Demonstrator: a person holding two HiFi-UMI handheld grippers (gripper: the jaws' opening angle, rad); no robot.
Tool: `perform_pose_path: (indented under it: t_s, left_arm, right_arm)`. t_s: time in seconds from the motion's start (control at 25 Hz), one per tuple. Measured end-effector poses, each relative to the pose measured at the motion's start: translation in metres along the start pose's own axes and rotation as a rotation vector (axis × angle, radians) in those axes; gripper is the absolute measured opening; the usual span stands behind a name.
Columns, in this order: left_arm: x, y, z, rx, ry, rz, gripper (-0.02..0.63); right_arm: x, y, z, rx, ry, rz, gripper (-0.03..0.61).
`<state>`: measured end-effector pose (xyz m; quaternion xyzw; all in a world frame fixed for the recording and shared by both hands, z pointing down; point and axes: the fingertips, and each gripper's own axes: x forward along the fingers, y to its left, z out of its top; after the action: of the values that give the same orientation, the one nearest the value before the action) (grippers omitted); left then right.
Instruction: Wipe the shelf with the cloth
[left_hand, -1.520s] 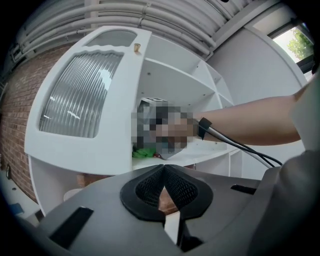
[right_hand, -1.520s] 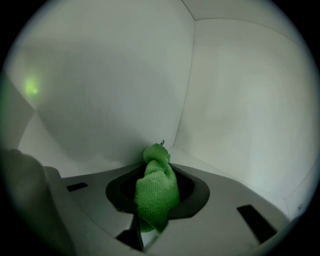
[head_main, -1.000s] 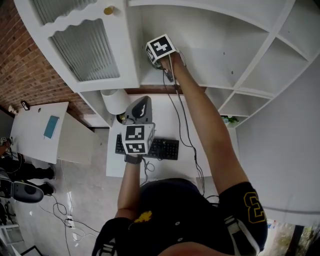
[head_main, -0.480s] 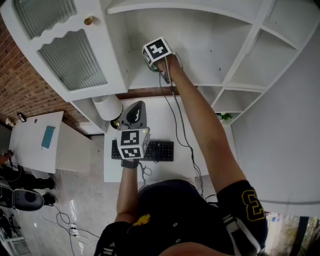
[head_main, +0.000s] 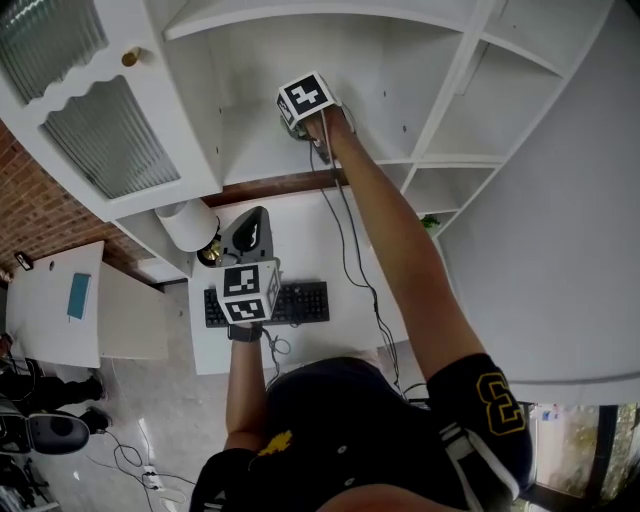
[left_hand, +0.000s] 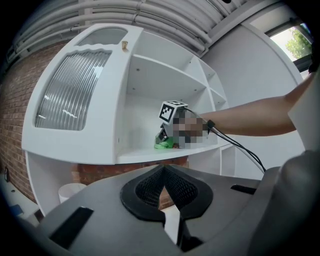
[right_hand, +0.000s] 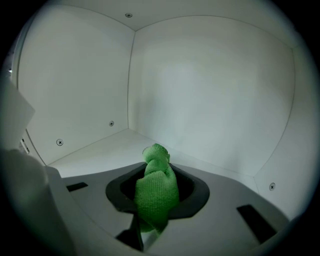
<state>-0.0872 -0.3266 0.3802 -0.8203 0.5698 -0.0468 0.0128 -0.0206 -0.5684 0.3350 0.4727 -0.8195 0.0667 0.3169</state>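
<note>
A green cloth (right_hand: 156, 192) is pinched in my right gripper (right_hand: 157, 167), whose jaws are shut on it; its bunched end sticks out past the tips. It rests low over the white shelf floor (right_hand: 95, 155), near the back corner of the compartment. In the head view the right gripper's marker cube (head_main: 305, 98) sits inside that compartment at the end of the outstretched arm. From the left gripper view the cloth (left_hand: 164, 144) lies on the shelf board (left_hand: 150, 155) under the cube. My left gripper (head_main: 252, 215) hovers over the desk below, jaws shut and empty, pointing at the shelf.
A ribbed-glass cabinet door (head_main: 110, 140) stands open left of the compartment. More shelf compartments (head_main: 470, 110) lie to the right. Below are a white desk (head_main: 330, 250) with a keyboard (head_main: 268, 303) and a white cylinder (head_main: 187, 224). A cable (head_main: 345, 230) trails from the right gripper.
My right gripper has slid the cloth rightward along the shelf, away from the compartment's left wall. The left gripper has stayed about where it was over the desk.
</note>
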Motion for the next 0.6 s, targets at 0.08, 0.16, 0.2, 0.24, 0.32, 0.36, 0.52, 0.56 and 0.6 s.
perform_pose_path:
  t_s: [0.08, 0.16, 0.2, 0.24, 0.32, 0.36, 0.52, 0.56, 0.6]
  left_arm:
    - [0.001, -0.002, 0.000, 0.005, 0.003, -0.010, 0.018]
    - [0.003, -0.002, 0.003, 0.004, -0.002, -0.016, 0.018]
    - [0.004, -0.002, 0.004, 0.003, -0.005, -0.017, 0.018]
    - [0.004, -0.003, 0.004, 0.002, -0.008, -0.019, 0.018]
    - [0.005, -0.006, 0.005, -0.002, -0.012, -0.026, 0.018]
    - [0.005, -0.008, 0.004, -0.003, -0.011, -0.031, 0.018]
    - [0.008, -0.015, 0.002, -0.004, -0.009, -0.058, 0.018]
    - [0.009, -0.017, 0.001, -0.002, -0.008, -0.066, 0.018]
    - [0.010, -0.017, -0.001, 0.000, -0.005, -0.073, 0.018]
  right_arm:
    - [-0.004, -0.013, -0.007, 0.014, 0.002, -0.022, 0.078]
    - [-0.009, -0.026, -0.013, 0.028, 0.005, -0.043, 0.078]
    - [-0.012, -0.033, -0.015, 0.034, 0.006, -0.052, 0.078]
    - [-0.014, -0.039, -0.018, 0.040, 0.008, -0.061, 0.078]
    - [-0.018, -0.051, -0.024, 0.051, 0.012, -0.079, 0.078]
    - [-0.021, -0.057, -0.028, 0.057, 0.014, -0.088, 0.078]
    - [-0.028, -0.080, -0.038, 0.084, 0.018, -0.126, 0.078]
    - [-0.030, -0.086, -0.041, 0.093, 0.020, -0.137, 0.078]
    - [-0.031, -0.091, -0.043, 0.102, 0.022, -0.149, 0.078]
